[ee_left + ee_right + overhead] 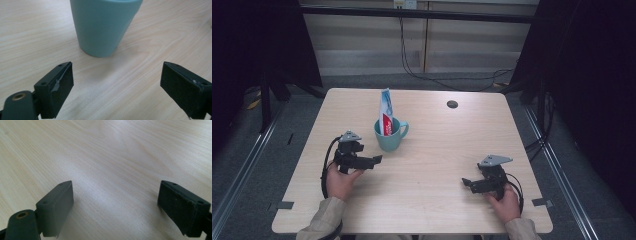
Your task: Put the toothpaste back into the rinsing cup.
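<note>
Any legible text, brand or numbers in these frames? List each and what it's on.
None can be read.
toothpaste tube standing in the mug: red and blue print, too small and blurred to read.
mug wall in the left gripper view: plain, no print.
table: no markings.

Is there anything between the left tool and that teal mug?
No. In the left gripper view, bare pale wooden table separates the open left tool from the teal ceramic mug.
</note>
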Demonstrator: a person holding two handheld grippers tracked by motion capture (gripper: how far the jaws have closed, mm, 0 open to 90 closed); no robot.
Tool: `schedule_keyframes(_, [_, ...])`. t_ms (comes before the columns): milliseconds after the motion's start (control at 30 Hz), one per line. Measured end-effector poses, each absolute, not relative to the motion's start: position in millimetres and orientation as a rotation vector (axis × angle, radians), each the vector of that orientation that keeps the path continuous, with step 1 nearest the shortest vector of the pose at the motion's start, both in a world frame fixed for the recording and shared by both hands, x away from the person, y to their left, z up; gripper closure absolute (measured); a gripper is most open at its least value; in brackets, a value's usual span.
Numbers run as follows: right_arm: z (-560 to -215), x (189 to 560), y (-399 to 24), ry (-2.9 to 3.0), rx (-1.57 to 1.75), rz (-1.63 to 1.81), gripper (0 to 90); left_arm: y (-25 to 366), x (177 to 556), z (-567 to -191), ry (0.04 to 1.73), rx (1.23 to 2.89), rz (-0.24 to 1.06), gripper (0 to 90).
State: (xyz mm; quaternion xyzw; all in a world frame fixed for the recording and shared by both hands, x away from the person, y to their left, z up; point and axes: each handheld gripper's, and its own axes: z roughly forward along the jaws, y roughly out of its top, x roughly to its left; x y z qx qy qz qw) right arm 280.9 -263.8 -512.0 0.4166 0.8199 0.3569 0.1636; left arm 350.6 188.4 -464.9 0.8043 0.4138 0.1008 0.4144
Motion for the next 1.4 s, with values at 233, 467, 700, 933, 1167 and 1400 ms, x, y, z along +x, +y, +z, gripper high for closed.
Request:
schedule_keyframes(233, [-512, 281, -264, 2.337, 1.188, 1.018, 12.7, 191, 346, -476, 1.029, 2.054, 0.244, 8.6])
schedule_keyframes(467, [-512, 281, -264, 2.338, 1.188, 1.018, 12.7, 195, 342, -485, 1.050, 2.072, 0.257, 8.4])
schedule_keyframes(700, [-512, 281, -264, 2.338, 1.188, 1.018, 12.7, 196, 339, -489, 1.045, 2.096, 0.266, 7.2])
schedule_keyframes(933, [-512, 281, -264, 2.338, 1.188, 1.018, 12.7, 197, 337, -493, 1.036, 2.106, 0.276, 6.4])
schedule_keyframes(1167, [-512, 281, -264, 2.337, 1.188, 1.018, 12.7, 198, 335, -495, 1.021, 2.130, 0.278, 4.9])
schedule_keyframes(1400, [-512, 281, -264, 2.338, 1.188, 1.018, 12.7, 201, 333, -498, 1.024, 2.145, 0.279, 4.0])
